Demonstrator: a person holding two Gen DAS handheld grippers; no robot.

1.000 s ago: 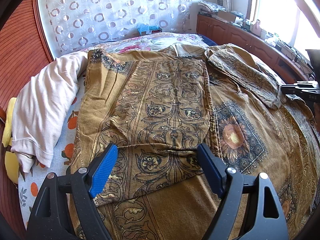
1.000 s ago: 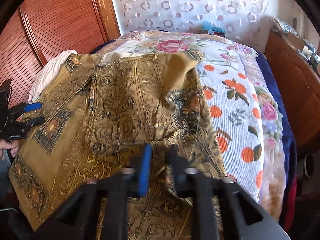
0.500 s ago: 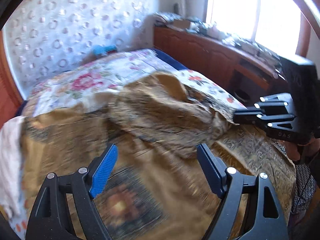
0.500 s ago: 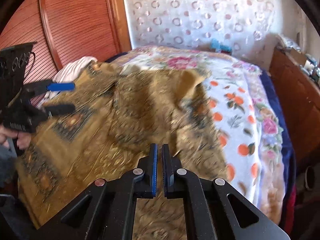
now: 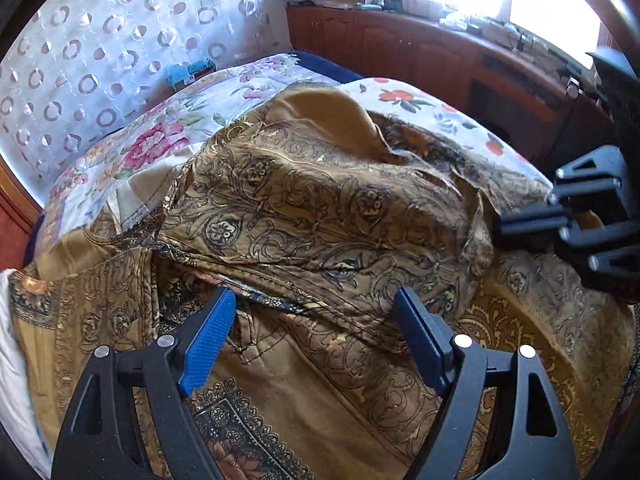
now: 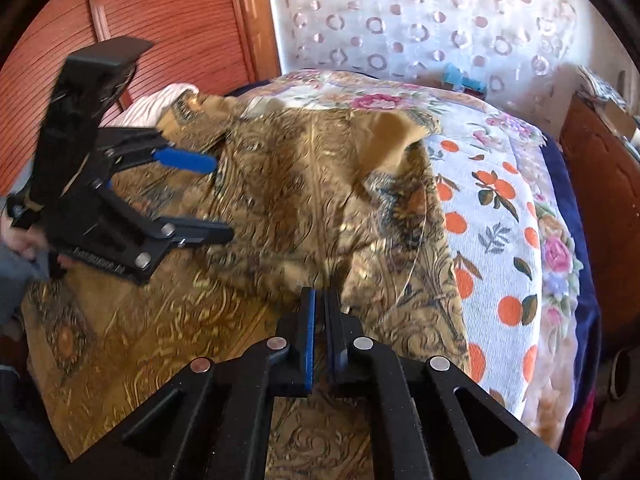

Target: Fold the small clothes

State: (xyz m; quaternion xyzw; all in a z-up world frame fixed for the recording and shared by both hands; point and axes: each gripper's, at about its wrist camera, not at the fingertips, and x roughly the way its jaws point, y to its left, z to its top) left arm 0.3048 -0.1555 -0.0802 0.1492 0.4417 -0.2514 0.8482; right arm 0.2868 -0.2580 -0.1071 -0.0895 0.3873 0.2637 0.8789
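Note:
A brown-gold garment (image 5: 320,216) with dark scroll print lies spread and bunched on the bed; it also shows in the right wrist view (image 6: 288,200). My left gripper (image 5: 316,320) is open and empty, its blue pads just above a raised fold of the garment. It shows from the side in the right wrist view (image 6: 208,200), open over the cloth. My right gripper (image 6: 319,304) is shut on an edge of the garment, holding that part lifted. In the left wrist view it (image 5: 508,220) is at the right, pinching the fold's edge.
The bed has a floral sheet (image 6: 500,216) with orange fruit print. A pale pink garment (image 6: 160,100) lies at the far left by the wooden wardrobe (image 6: 168,20). A wooden cabinet (image 5: 440,48) under the window runs along the right. A curtain (image 5: 100,40) hangs behind the bed.
My right gripper has closed on the garment's edge and lifted it into a fold. My left gripper, still open, has swung right and moved in over the raised fold.

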